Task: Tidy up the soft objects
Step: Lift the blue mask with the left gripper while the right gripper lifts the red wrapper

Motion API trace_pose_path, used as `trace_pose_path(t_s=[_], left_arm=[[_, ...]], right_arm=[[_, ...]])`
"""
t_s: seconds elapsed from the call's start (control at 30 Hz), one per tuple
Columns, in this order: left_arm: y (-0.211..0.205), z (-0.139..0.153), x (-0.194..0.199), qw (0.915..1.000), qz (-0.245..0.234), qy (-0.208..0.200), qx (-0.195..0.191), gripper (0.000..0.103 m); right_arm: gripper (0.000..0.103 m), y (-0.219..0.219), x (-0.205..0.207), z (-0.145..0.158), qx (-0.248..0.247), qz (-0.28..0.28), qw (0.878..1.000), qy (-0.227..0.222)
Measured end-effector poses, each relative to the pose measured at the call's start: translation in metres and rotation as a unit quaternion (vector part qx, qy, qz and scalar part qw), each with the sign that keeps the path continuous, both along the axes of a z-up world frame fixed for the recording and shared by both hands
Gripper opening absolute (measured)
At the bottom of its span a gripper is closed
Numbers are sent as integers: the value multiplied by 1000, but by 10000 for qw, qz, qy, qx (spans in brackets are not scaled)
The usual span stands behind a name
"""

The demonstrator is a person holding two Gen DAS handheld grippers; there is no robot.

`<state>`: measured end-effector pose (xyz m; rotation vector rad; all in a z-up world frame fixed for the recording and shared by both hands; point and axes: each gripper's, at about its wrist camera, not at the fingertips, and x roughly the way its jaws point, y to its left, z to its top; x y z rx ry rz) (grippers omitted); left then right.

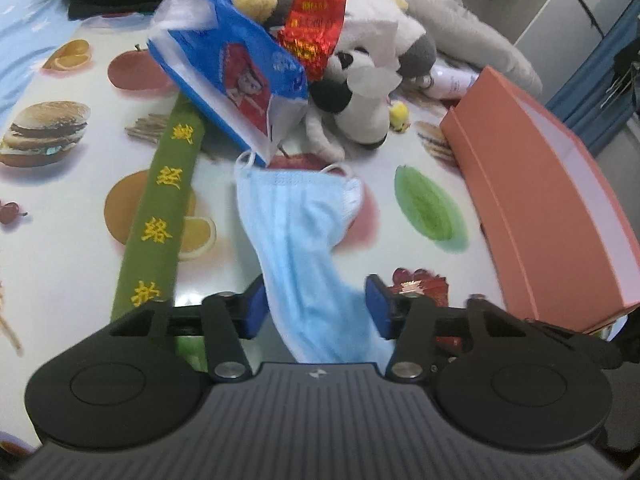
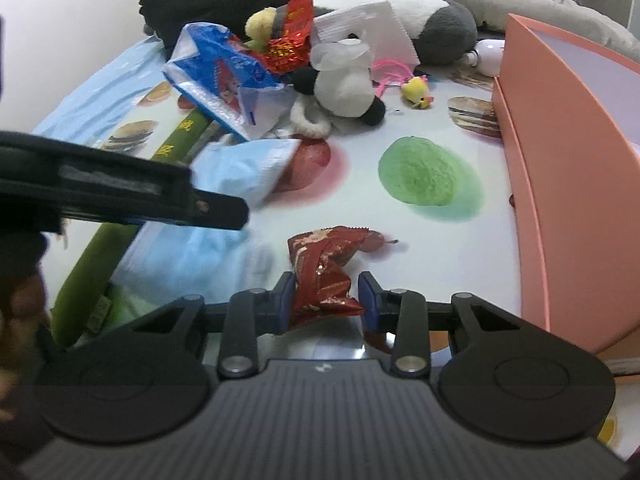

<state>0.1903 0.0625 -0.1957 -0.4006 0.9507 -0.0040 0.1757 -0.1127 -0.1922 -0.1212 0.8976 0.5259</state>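
Closest to the lens in the left wrist view, the blue face mask point(image 1: 304, 248) is draped right between the left gripper point(image 1: 316, 306) pads, its long axis running away from the fingers toward the plush pile. The jaws are seen standing partway apart; the left pad looks to touch the fabric, but a gap shows at the right pad, so no real pinch can be claimed yet.

Over on the right wrist view, the red foil wrapper point(image 2: 324, 276) is sat between the right gripper point(image 2: 322, 300) pads, lengthwise pointing forward, and again both pads aren't clearly pressed on it, so it's called loose.

The orange box point(image 1: 552, 200) is found just off to the right of both, nearer the right hand, with bare tablecloth point(image 2: 360, 216) in between, so plenty of room is left for a sideways carry. The green strap point(image 1: 160, 216) lies alongside the mask on its left, and the panda plush point(image 1: 360, 92) pile is crowded up at the far end.
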Motion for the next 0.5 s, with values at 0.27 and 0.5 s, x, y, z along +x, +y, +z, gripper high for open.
trace_pose_path(t_s=[0.27, 0.5], left_arm=[[-14, -10, 4, 9997, -95, -8, 244, 12], [-20, 5, -13, 9997, -66, -171, 131, 7]], right_arm=[[38, -9, -4, 3, 50, -72, 10000, 1], [37, -24, -12, 19, 69, -239, 9996, -133]])
